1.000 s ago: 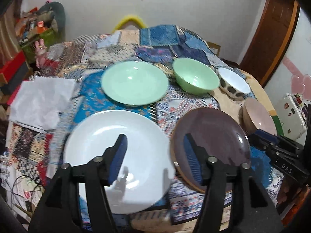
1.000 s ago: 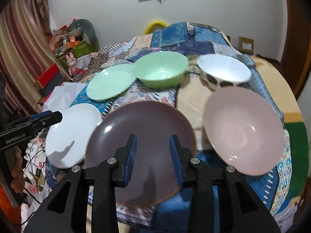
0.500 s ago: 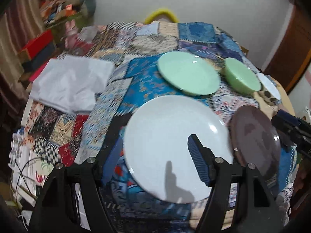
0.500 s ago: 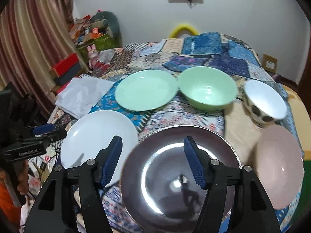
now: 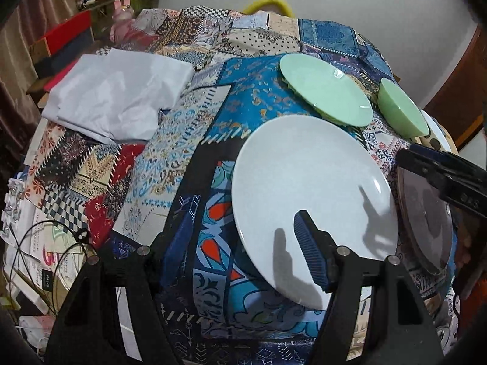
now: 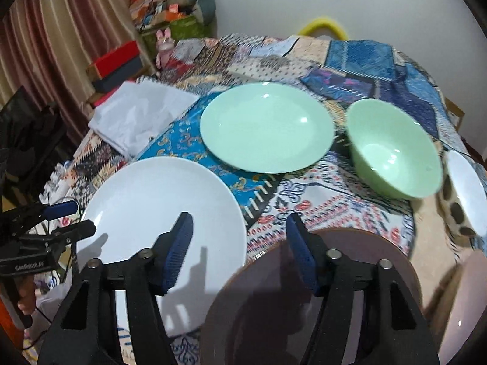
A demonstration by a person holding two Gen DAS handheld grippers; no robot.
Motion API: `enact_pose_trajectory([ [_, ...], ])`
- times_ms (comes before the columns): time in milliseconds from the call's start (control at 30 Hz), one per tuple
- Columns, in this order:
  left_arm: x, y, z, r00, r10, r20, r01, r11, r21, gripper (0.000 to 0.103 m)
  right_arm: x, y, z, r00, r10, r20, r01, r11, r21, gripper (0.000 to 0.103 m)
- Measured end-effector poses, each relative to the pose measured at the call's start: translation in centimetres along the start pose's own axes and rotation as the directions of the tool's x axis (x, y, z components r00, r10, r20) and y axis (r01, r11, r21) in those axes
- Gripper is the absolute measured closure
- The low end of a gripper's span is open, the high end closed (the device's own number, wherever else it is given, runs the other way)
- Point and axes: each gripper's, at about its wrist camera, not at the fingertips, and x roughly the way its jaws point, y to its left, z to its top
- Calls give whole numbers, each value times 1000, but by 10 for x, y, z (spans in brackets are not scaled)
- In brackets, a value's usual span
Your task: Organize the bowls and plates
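A white plate (image 5: 310,191) lies near the table's front edge. My left gripper (image 5: 240,252) is open, one finger over the plate and the other off its left rim. A dark brown plate (image 6: 307,298) lies to its right, under my open right gripper (image 6: 240,252). Behind are a mint-green plate (image 6: 268,127), a mint-green bowl (image 6: 392,149), a white spotted bowl (image 6: 465,194) and a pink bowl (image 6: 468,310). The left gripper also shows at the left edge of the right wrist view (image 6: 57,222).
A patchwork cloth (image 5: 182,140) covers the round table. Crumpled white paper (image 5: 118,94) lies at the left. Boxes and clutter (image 6: 121,60) stand beyond the left edge by a curtain. Cables (image 5: 39,252) hang off the front left.
My left gripper has swung left and moved in over the white plate's near rim. My right gripper opened wide earlier and has turned left, above the gap between the white and brown plates.
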Motion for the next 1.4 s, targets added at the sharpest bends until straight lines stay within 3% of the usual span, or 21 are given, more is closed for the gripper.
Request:
enact_pose_trajectory([
  [100,3,1,-2,1000,-22,-6,22,1000,-8,38,16,-1,3,998,21,-57,-21,1000,-1,63],
  [333,11,1,-8,996,-80,-32,79,997,-10,56,38,3,4,988,48,-150,-50,999,-7,71],
  [600,13,4,-10,994,-107,-30,107,994,-17,69,40,6,5,986,32,-163,-34,999,-9,74],
  [967,8,27,-10,995,-89,-36,87,994,-66,70,38,24,-4,978,118,-171,-118,993,7,74],
  [1200,4,27,-26,991,-126,-55,121,990,-74,69,42,25,-11,974,135,-179,-134,991,23,74],
  [1400,3,25,-27,993,-109,-52,104,990,-92,68,39,26,-10,976,140,-164,-135,990,45,74],
])
